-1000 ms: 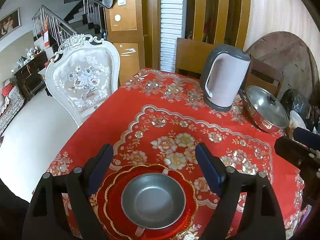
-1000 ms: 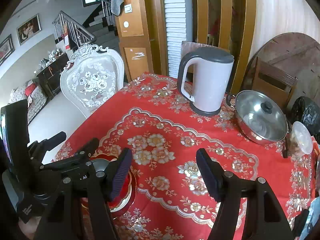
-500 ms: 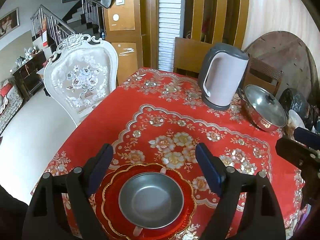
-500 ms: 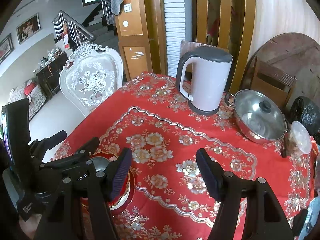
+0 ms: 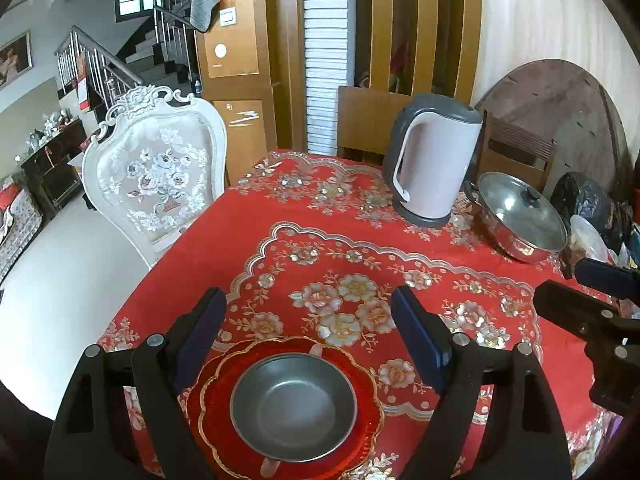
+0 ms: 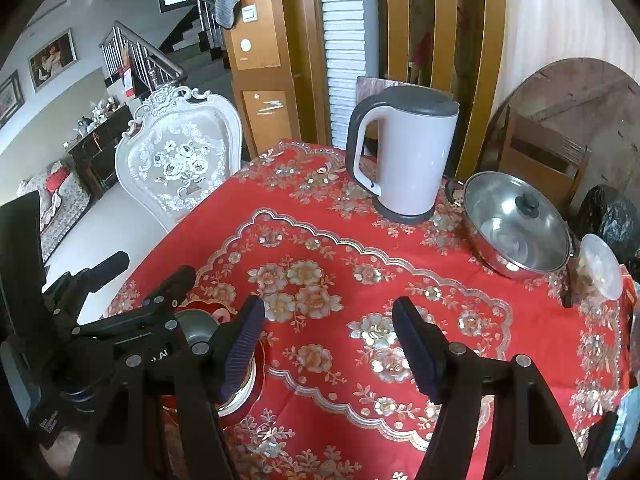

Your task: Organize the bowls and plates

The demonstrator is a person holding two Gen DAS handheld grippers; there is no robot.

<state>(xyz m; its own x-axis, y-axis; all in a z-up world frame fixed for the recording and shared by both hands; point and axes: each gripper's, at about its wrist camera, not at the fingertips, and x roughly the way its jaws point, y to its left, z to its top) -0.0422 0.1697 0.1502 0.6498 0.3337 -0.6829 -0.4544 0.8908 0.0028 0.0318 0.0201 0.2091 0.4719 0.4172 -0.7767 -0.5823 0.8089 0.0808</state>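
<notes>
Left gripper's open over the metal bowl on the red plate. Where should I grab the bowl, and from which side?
Take the bowl by its thin rim, probably the near edge, coming down from above with one finger inside and one outside. It sits upright, centred on the red plate, and has no handle. The left gripper is open, but the bowl looks too wide to span.
</notes>
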